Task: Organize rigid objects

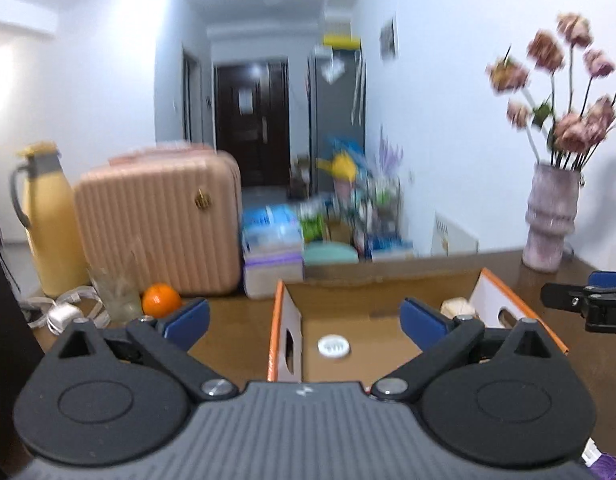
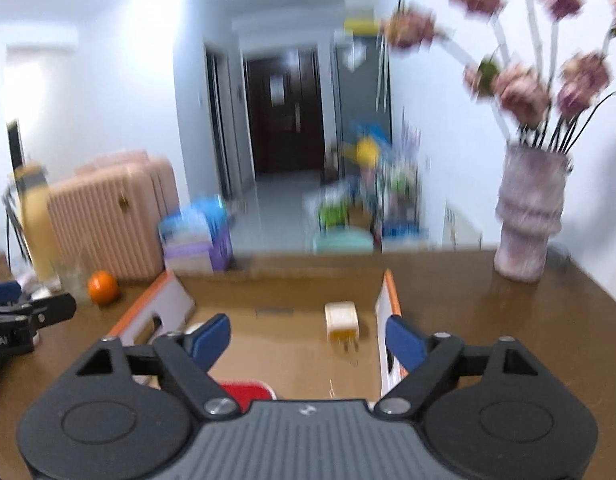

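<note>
Two handheld grippers hover over an open cardboard box (image 2: 268, 280) on a brown table (image 2: 507, 312).
Left gripper (image 1: 304, 318) and right gripper (image 2: 308, 336) both gape wide, empty. Inside the box lie a white cap (image 1: 334, 346) and a charger plug (image 2: 341, 322).

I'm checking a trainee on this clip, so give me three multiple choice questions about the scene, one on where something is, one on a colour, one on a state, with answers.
1. Where does the white round cap lie?
A. On the floor of the cardboard box
B. Beside the vase
C. On the suitcase

2. What colour are the gripper finger pads?
A. Red
B. Blue
C. Green

3. How does the right gripper stand?
A. Shut on the charger
B. Shut on nothing
C. Open, holding nothing

Answers: 1 A, the left wrist view shows the cap on the box floor. 2 B, the pads are blue in both views. 3 C, its fingers are wide apart, and the white charger lies beyond them in the box.
</note>
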### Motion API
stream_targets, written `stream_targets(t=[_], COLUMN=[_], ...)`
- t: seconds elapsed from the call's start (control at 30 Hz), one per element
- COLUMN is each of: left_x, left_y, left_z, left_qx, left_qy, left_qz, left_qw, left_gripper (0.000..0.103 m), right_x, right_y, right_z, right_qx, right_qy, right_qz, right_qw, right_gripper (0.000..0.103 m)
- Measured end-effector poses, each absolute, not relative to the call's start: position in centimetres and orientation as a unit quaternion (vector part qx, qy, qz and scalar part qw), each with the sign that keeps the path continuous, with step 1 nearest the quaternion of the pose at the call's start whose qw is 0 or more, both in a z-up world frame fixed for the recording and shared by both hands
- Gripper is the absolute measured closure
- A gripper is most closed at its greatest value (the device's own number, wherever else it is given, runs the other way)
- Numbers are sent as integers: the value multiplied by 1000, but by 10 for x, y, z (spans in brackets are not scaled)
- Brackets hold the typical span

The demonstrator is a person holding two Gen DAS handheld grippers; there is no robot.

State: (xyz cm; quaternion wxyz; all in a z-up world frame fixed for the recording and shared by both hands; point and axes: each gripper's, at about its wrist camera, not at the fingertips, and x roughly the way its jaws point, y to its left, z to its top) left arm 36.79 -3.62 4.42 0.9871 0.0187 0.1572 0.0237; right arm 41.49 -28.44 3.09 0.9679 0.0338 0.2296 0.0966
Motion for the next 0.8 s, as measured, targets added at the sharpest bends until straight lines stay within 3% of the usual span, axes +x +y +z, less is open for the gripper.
stream_targets(t=[0.1,0.2,0.6,0.8], left_x=[343,327,269,203], left_y=[-41,-44,-36,-29], left_z=[38,37,37,34], left_qx=[29,24,-5,9], left_qy=[101,89,81,82], left_qz=[26,17,1,-1], left_qw=[994,996,997,997], left_gripper=[0,0,0,0], right_x=[379,355,302,240], right_y=[-286,-284,-277,-275], right_z=[20,9,11,15], right_qx=[36,20,22,42], right_qy=[129,70,50,61], right_qz=[101,80,69,51], right_qw=[986,994,996,996], right_gripper=[6,6,6,6])
